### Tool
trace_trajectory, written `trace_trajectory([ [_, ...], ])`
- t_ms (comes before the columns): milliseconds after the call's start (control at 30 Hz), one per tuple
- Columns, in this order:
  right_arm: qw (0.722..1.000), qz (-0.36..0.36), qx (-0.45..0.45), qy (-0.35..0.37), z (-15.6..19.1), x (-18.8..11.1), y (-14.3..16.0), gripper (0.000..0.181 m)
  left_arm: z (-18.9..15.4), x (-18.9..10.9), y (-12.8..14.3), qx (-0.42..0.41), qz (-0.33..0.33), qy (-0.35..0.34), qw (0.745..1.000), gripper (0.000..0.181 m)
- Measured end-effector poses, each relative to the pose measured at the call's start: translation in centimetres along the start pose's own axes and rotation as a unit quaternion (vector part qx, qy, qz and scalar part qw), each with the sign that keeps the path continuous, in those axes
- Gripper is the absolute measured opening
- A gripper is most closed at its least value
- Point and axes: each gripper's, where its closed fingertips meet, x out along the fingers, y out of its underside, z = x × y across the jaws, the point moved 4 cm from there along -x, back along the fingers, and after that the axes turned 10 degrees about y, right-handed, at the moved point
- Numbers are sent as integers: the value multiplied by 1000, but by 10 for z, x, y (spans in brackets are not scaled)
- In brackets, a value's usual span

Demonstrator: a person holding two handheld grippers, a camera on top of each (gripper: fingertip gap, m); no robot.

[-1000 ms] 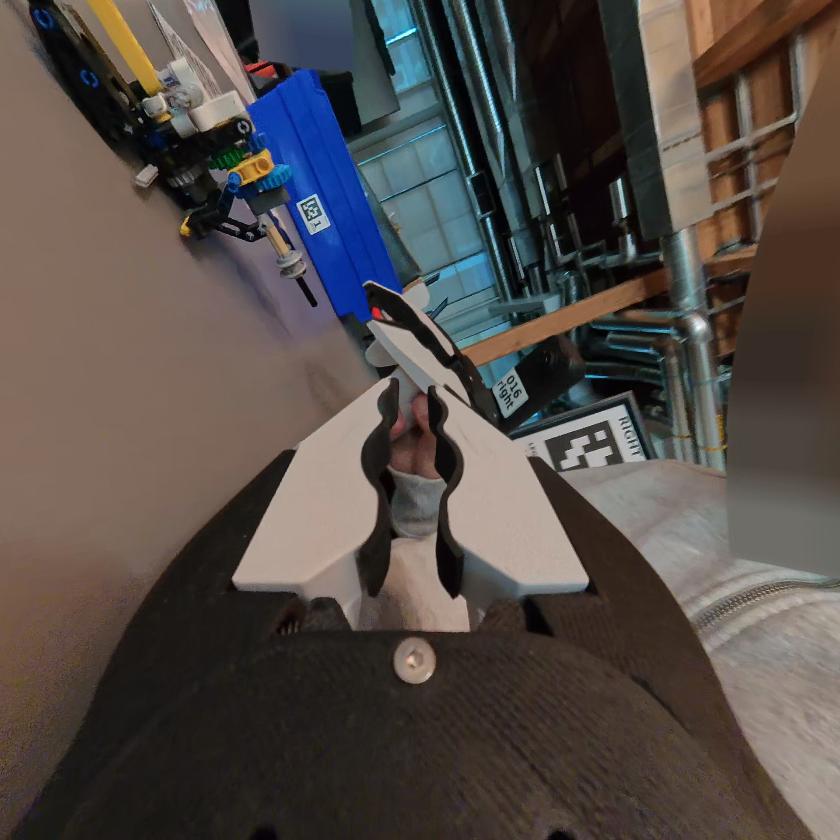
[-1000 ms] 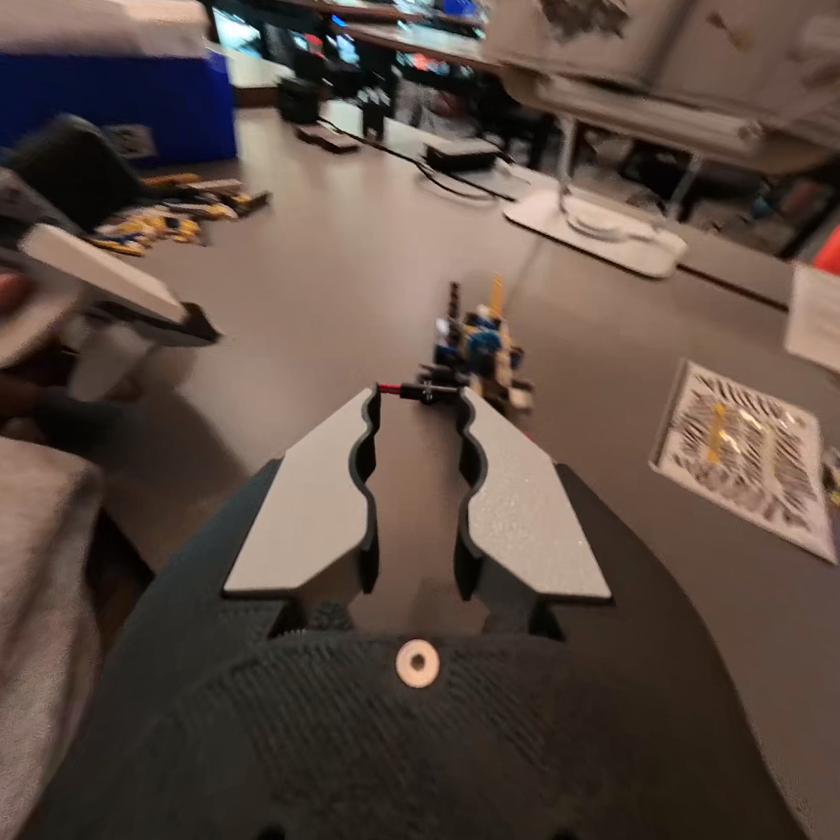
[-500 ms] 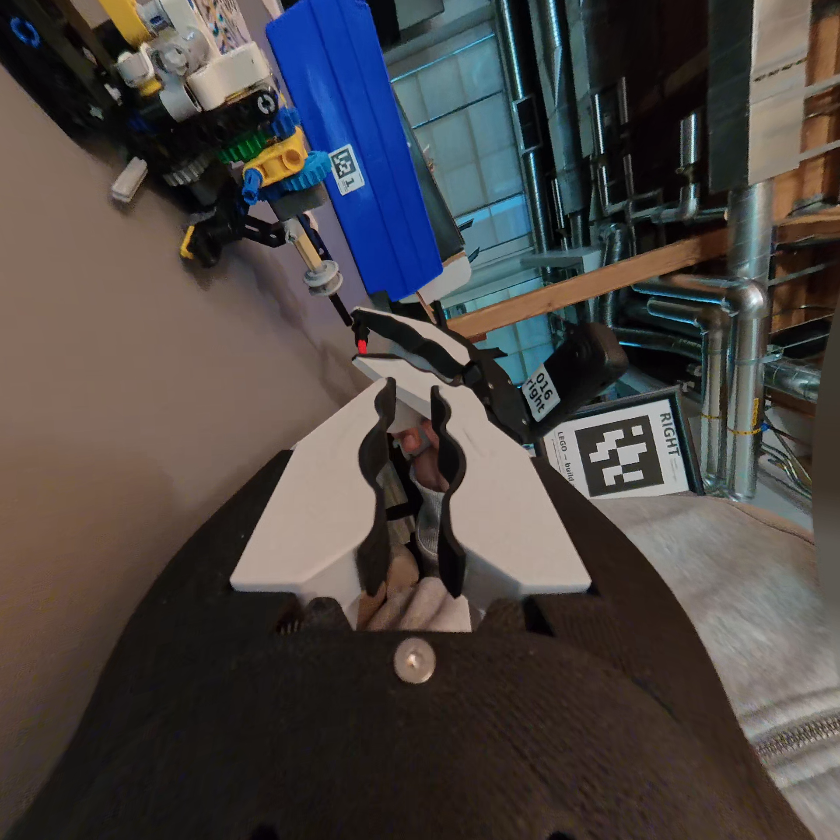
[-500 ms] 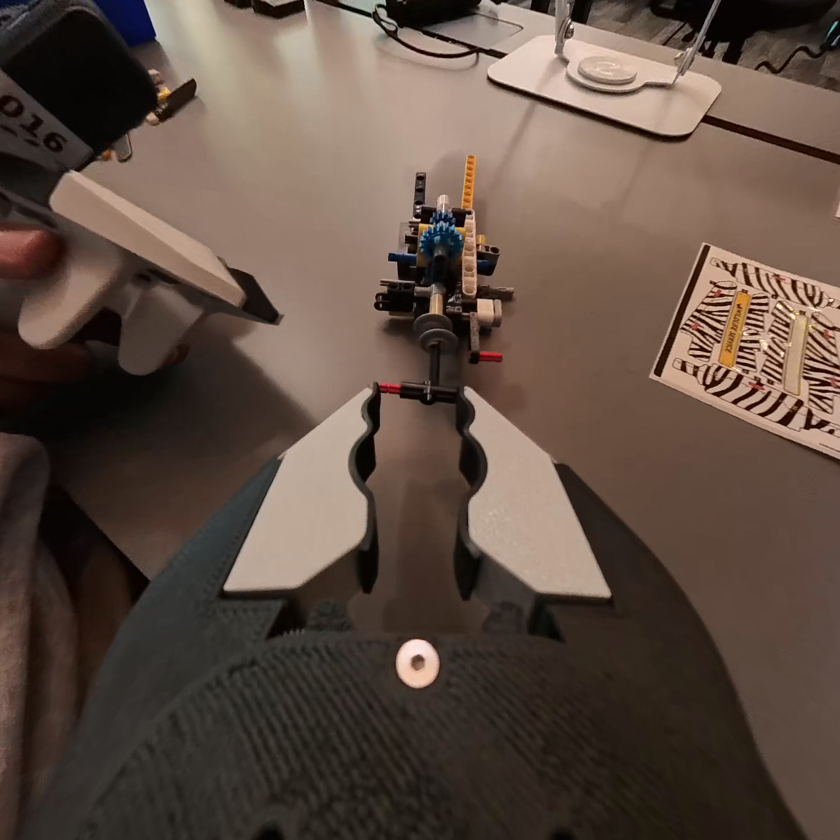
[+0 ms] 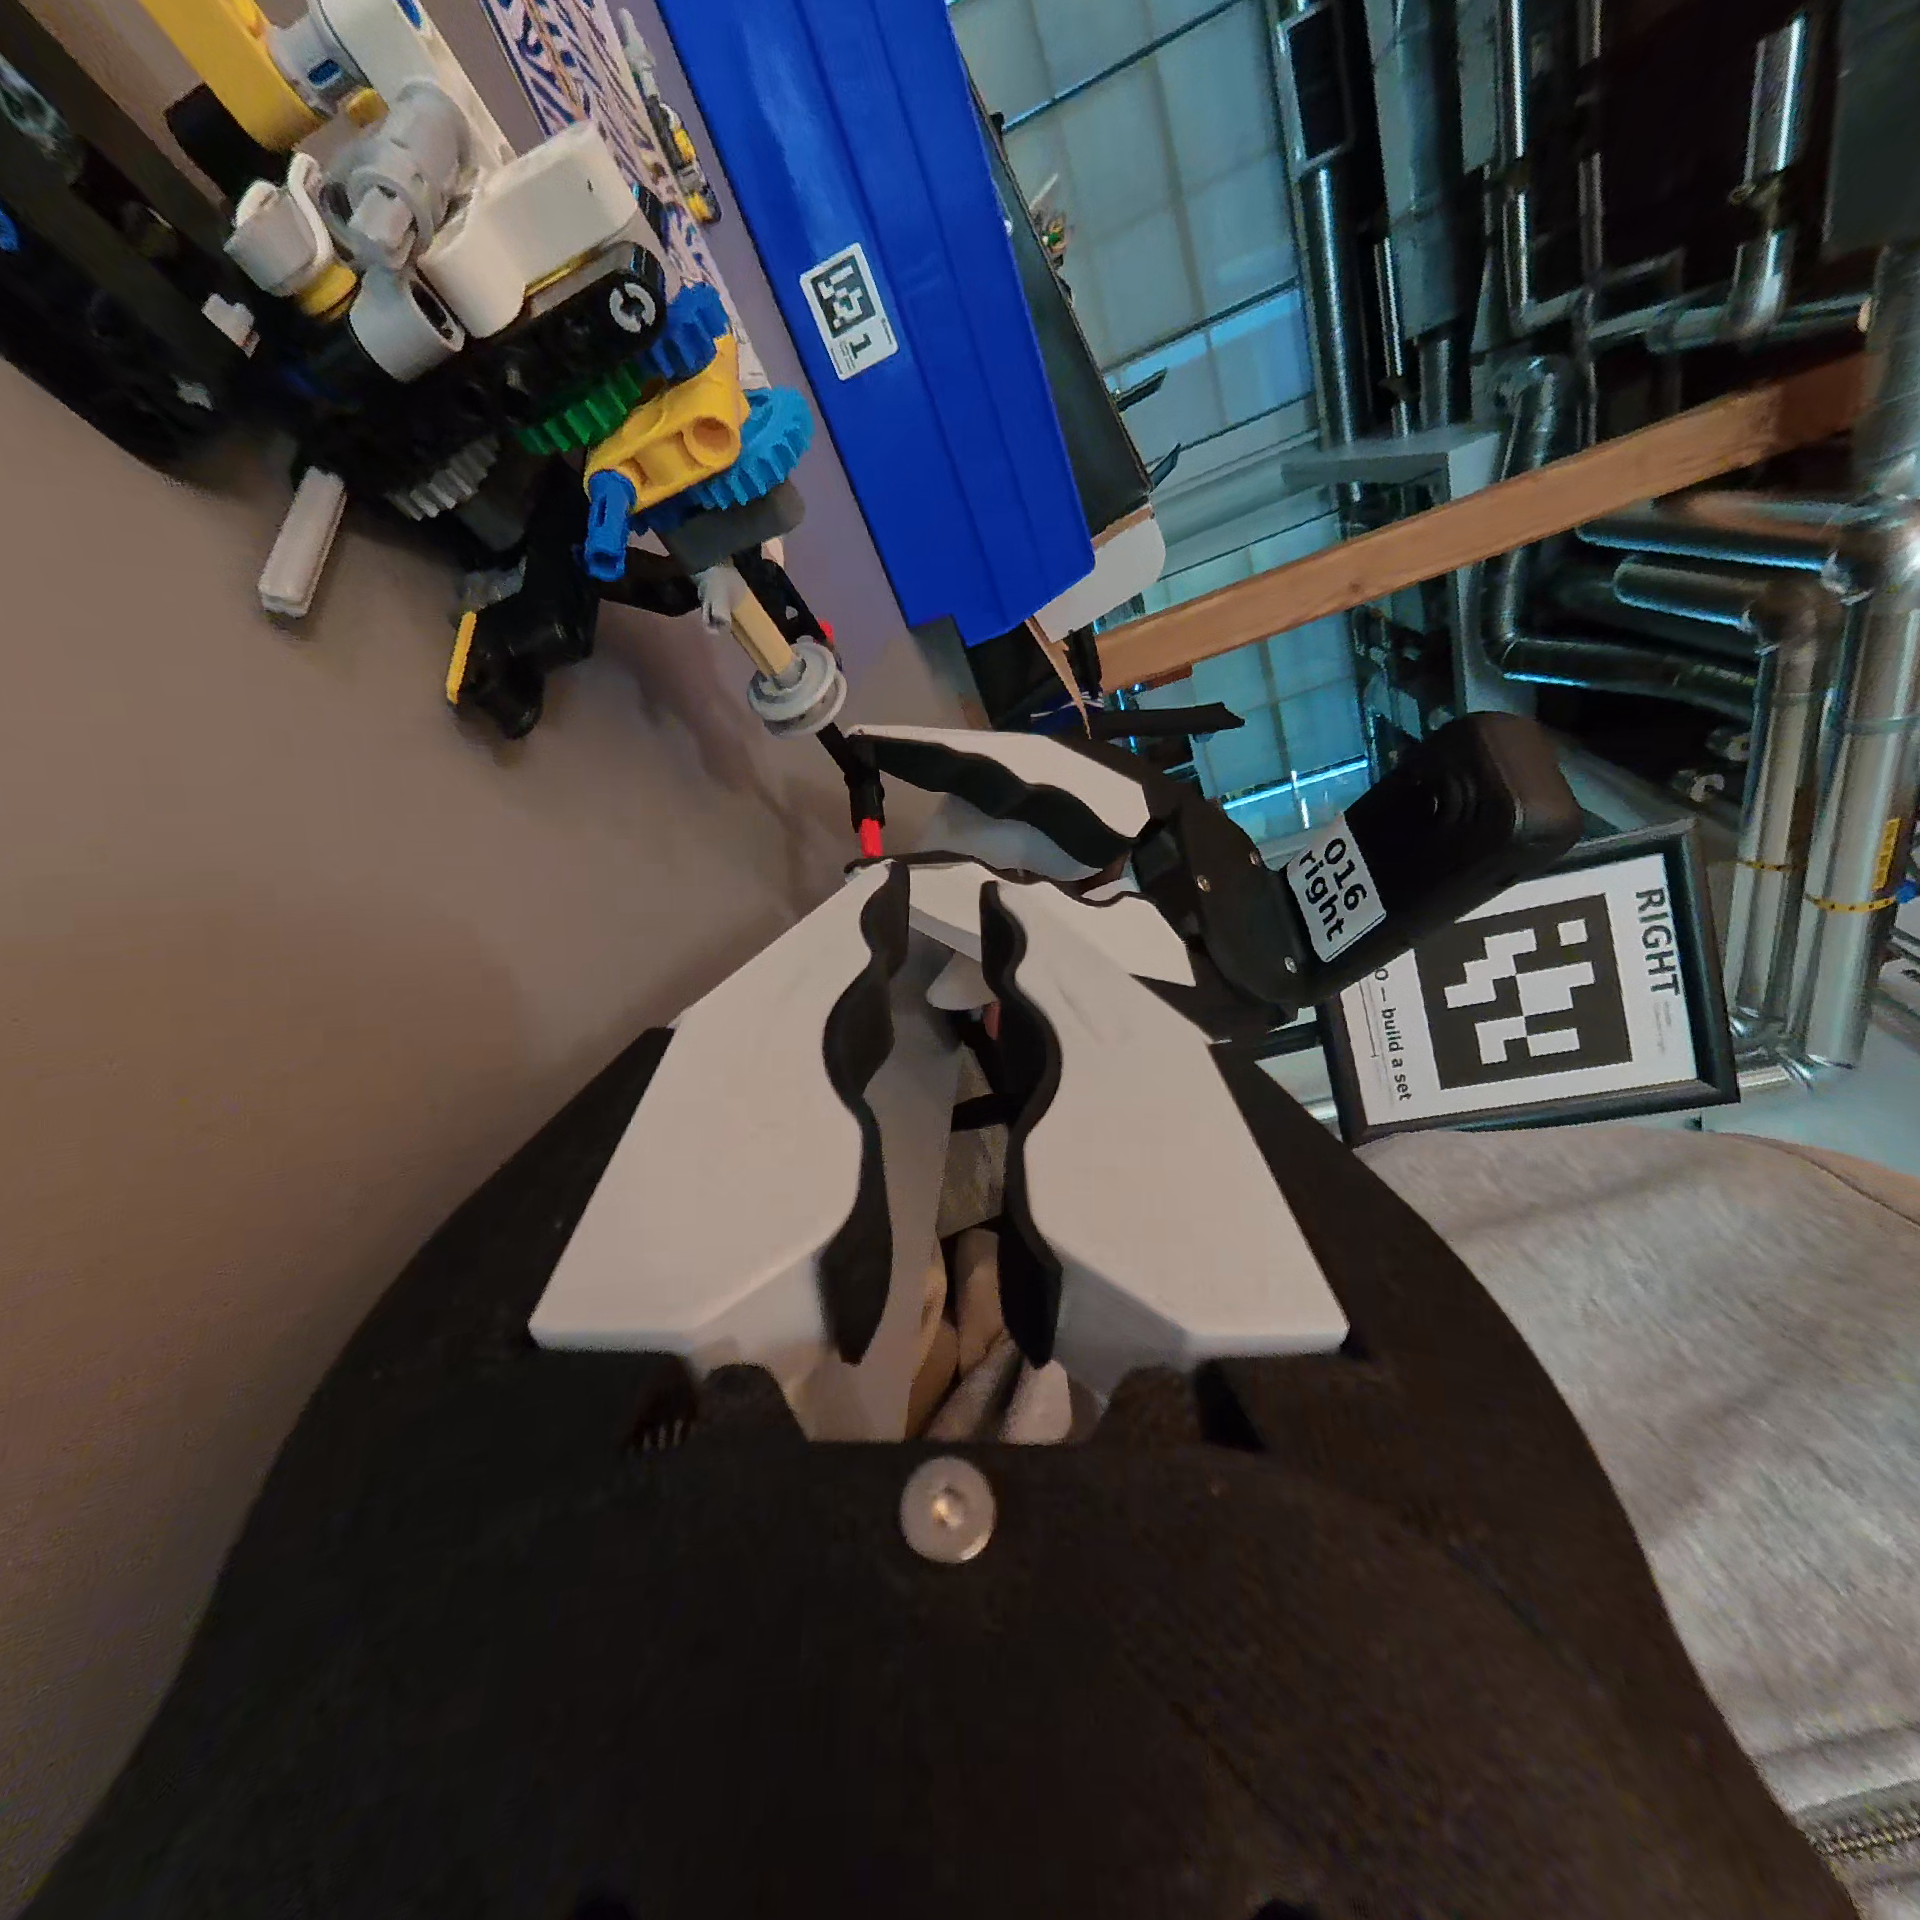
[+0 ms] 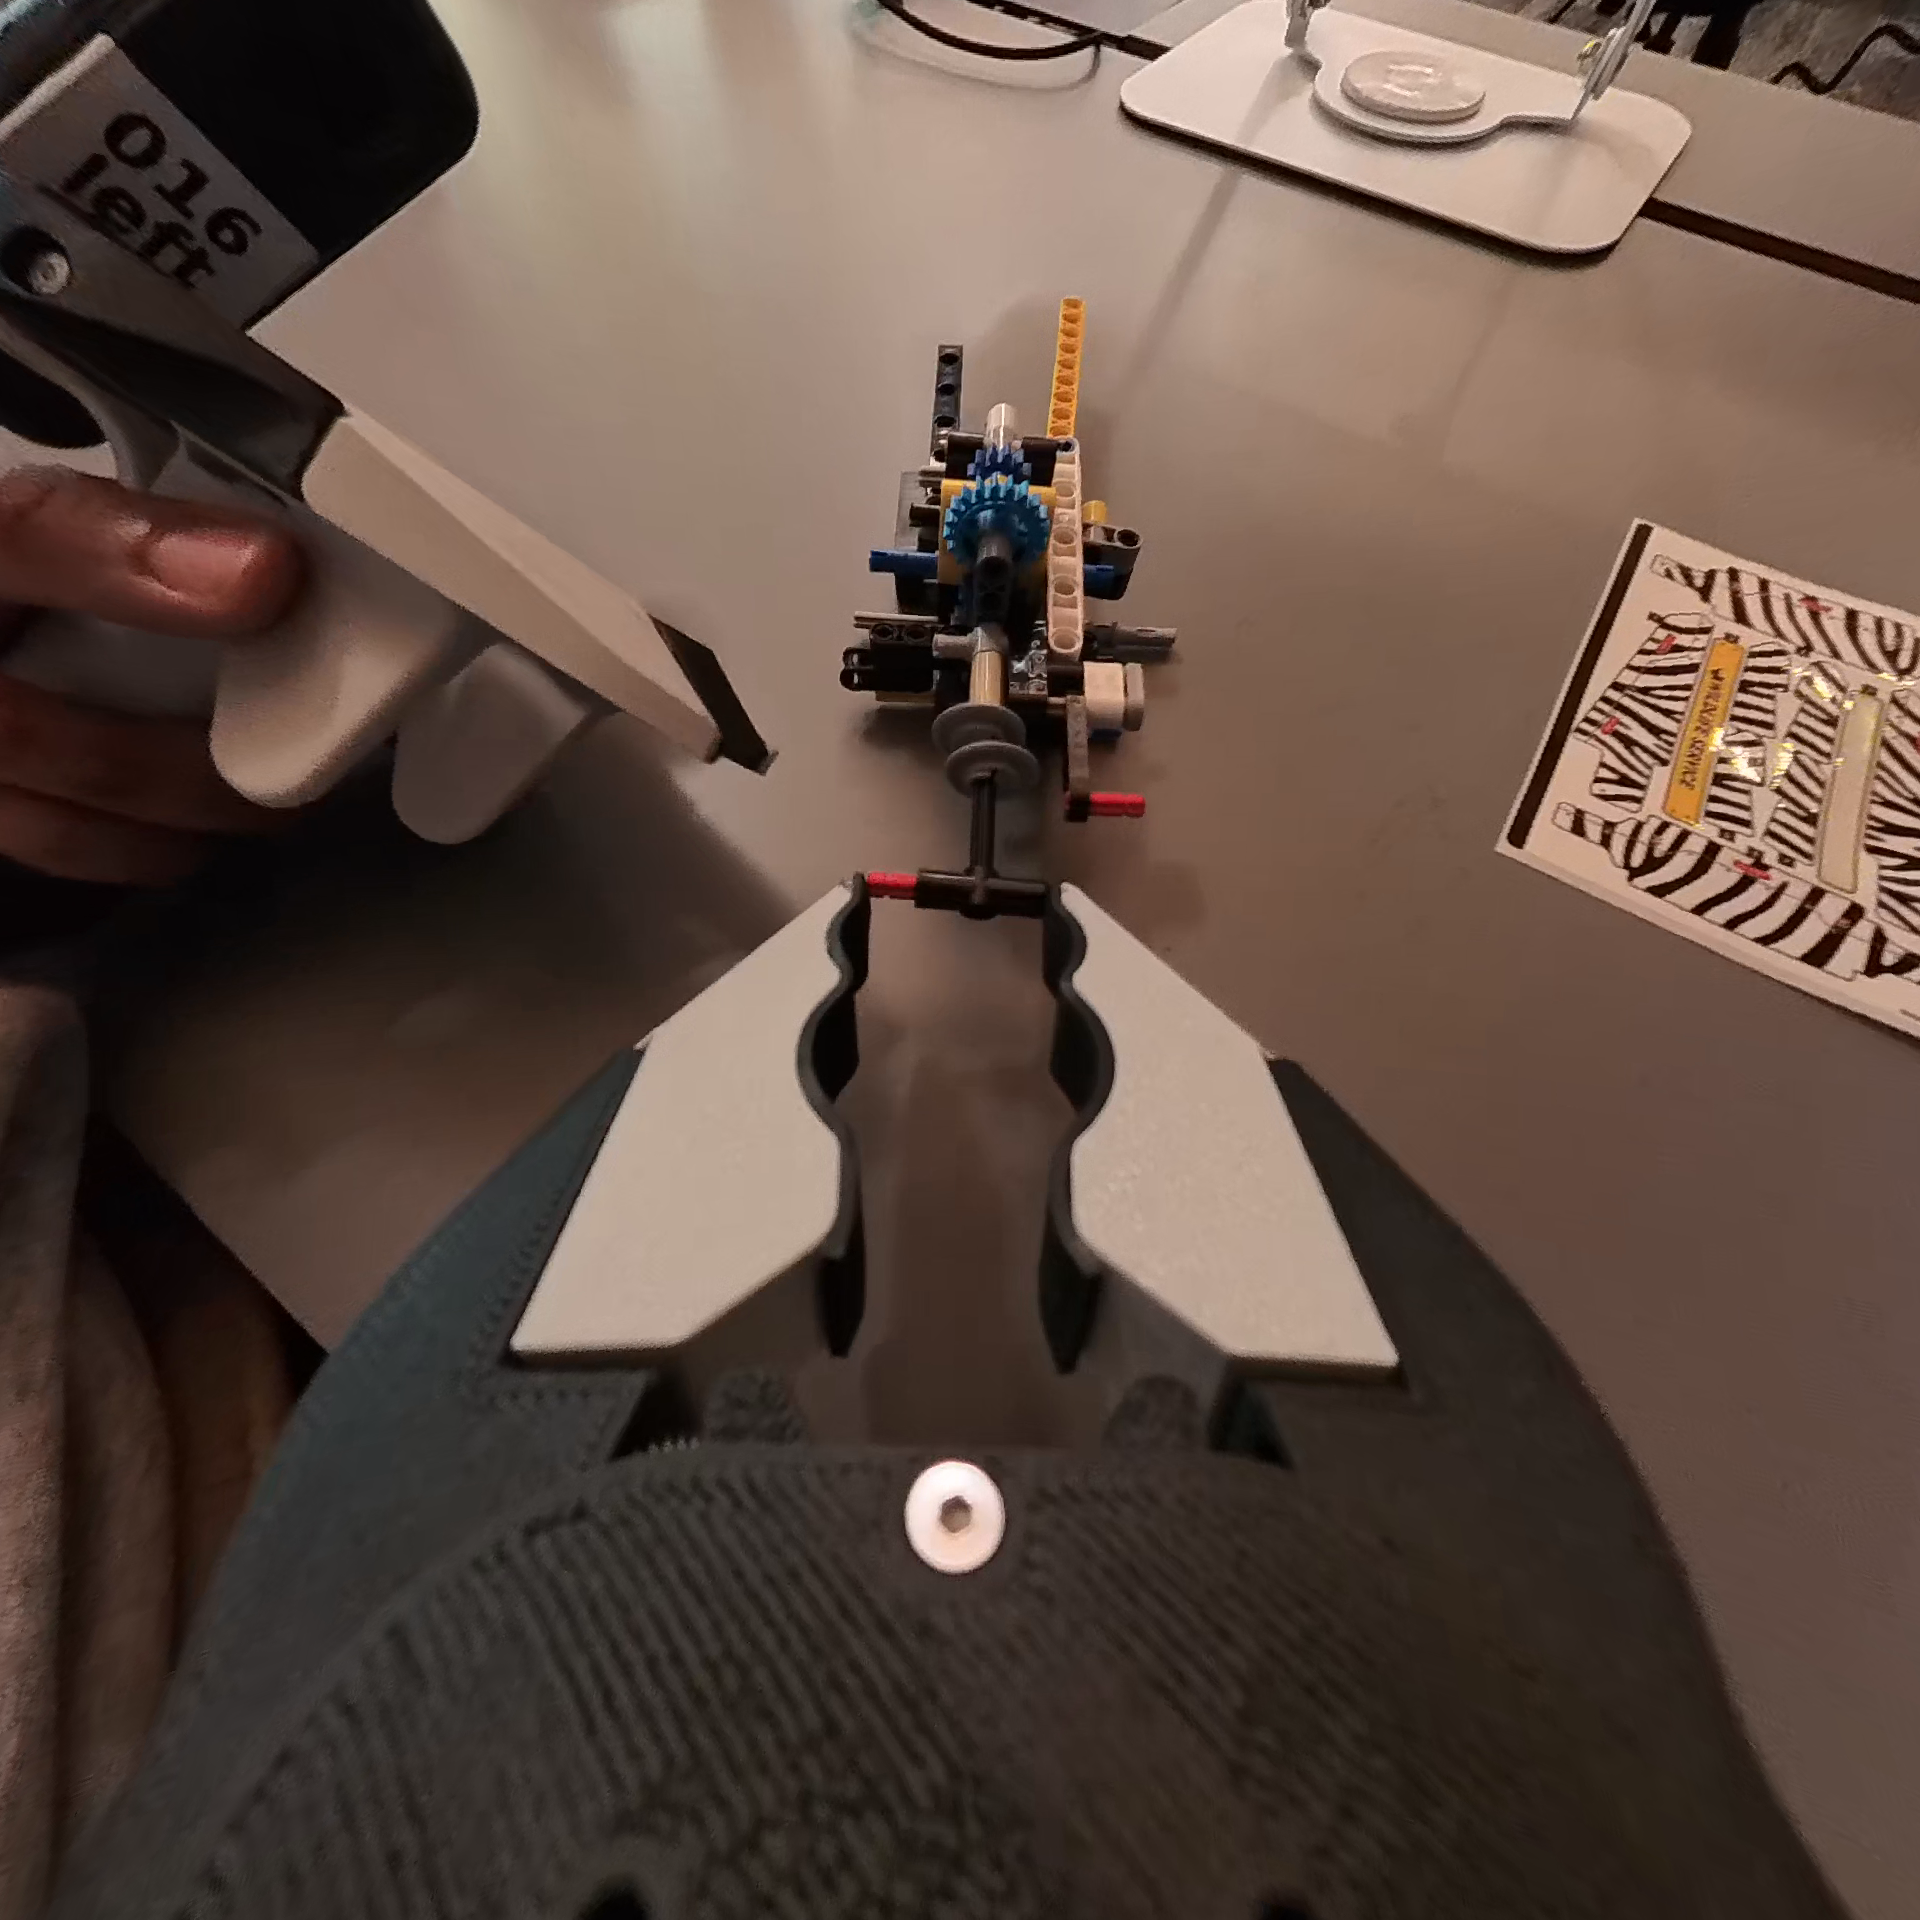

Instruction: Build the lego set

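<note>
- The right gripper [image 6: 958, 902] pinches a small black cross-piece with a red pin end [image 6: 961, 889] between the tips of its jaws, which stand fairly wide to span it.
- A thin black axle [image 6: 980, 826] runs from the middle of that cross-piece to the grey pulley wheels [image 6: 982, 746] at the near end of the lego assembly [image 6: 1003, 582], which lies on the grey worktop [image 6: 1455, 416].
- The assembly carries blue gears [image 6: 985, 520], a yellow beam [image 6: 1068, 364] and a white beam [image 6: 1068, 561]; a loose red pin [image 6: 1114, 802] sticks out beside it.
- The left gripper [image 5: 940, 883] has its jaws at a narrow gap with nothing between them; in the right wrist view it hangs to the left of the assembly, apart from it, held by a hand [image 6: 114, 665].
- A zebra-striped sticker sheet [image 6: 1745, 758] lies to the right of the assembly.
- A blue bin [image 5: 894, 312] stands behind the assembly in the left wrist view.
- A white stand base [image 6: 1403, 114] sits at the far side.
</note>
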Motion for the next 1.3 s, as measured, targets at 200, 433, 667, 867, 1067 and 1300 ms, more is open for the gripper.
trace_trajectory([
  [200, 1000, -1, 9, -13, -1, 0, -1, 33, 4, 4, -4, 14, 12, -10, 1000, 11],
  [433, 1000, -6, -19, -3, 1, 3, -3, 33, 6, 7, -4, 28, 21, -17, 999, 10],
  [667, 999, -3, -49, 2, 5, 7, -3, 45, 5, 7, -3, 32, 20, -16, 999, 10],
  [867, 999, -18, -30, -12, 2, -1, -5, 47, 5, 7, -1, 43, 24, -17, 999, 11],
  [1067, 999, -16, -12, -32, 1, -5, -3, 35, 5, 7, -1, 43, 24, -17, 999, 11],
  [1300, 998, -43, -27, -38, 1, -14, -11, 0, 6, 9, 0, 49, 31, -23, 998, 11],
])
